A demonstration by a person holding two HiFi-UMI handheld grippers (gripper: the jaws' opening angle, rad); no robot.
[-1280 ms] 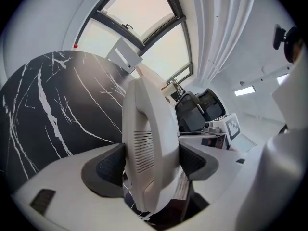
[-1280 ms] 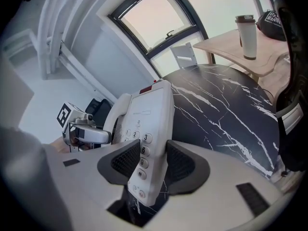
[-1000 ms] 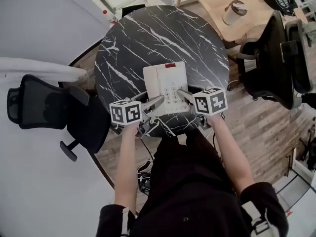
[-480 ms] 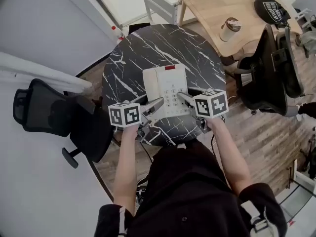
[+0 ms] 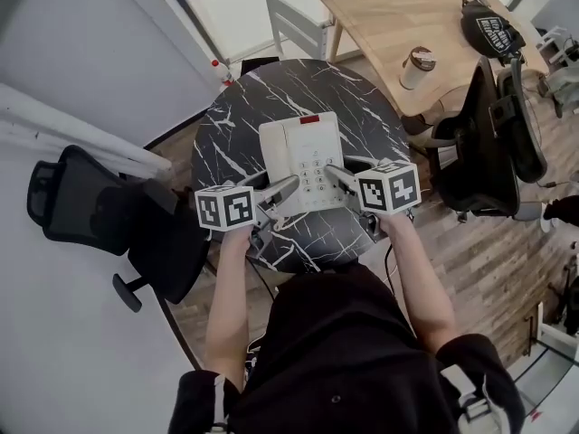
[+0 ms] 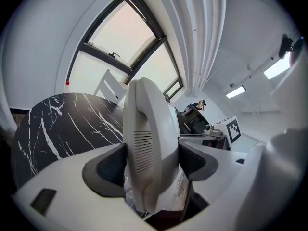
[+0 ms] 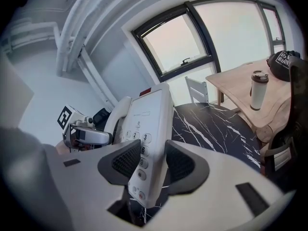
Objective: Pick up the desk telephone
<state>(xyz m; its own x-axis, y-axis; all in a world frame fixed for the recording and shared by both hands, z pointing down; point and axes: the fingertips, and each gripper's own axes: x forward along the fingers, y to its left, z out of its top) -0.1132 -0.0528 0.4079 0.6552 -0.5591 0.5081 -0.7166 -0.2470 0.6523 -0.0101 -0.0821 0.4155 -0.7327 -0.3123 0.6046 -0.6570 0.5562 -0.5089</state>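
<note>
A white desk telephone (image 5: 302,161) with a keypad and a red strip at its far end hangs above the round black marble table (image 5: 353,107), held from both sides. My left gripper (image 5: 291,184) is shut on its handset side; in the left gripper view the handset (image 6: 147,148) fills the gap between the dark pads. My right gripper (image 5: 333,172) is shut on the keypad edge of the telephone (image 7: 149,143), its pads pressing on both faces. The phone's underside and cord are hidden.
A black office chair (image 5: 99,215) stands at the left. At the right, another dark chair (image 5: 493,143) sits by a wooden table (image 5: 407,16) bearing a cup (image 5: 415,69) and a black cap (image 5: 493,30). A white chair (image 5: 294,30) stands beyond the marble table.
Both grippers have risen together with the telephone, which now sits higher above the marble table. The grips have not changed.
</note>
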